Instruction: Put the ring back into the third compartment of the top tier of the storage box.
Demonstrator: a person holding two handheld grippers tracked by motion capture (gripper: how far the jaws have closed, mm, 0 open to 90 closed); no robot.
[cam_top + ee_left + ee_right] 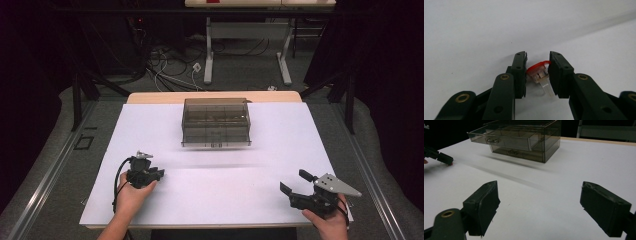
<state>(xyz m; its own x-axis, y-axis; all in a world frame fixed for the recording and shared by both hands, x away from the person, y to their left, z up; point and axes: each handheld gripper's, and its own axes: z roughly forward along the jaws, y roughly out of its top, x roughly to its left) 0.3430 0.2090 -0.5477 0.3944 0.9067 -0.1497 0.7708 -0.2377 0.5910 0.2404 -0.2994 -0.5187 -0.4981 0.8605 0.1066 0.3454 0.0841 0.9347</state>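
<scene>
My left hand (131, 196) rests low on the white table (215, 200) at its near left, its left gripper (538, 72) pinching a small red-and-clear plastic clip (539, 75) right at the tabletop; my right hand (327, 222) sits at the near right, its right gripper (539, 207) spread wide, holding nothing. Smoky transparent drawer box (216, 122) stands at the table's far middle, top drawer (504, 138) pulled out a little; dark room, cables on the floor (170, 65) behind. No writing readable.

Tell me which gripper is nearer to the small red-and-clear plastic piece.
Left. The left gripper has its jaws closed on the small red-and-clear piece at the table's left. The right gripper sits open far across the white tabletop, near its right edge.
</scene>
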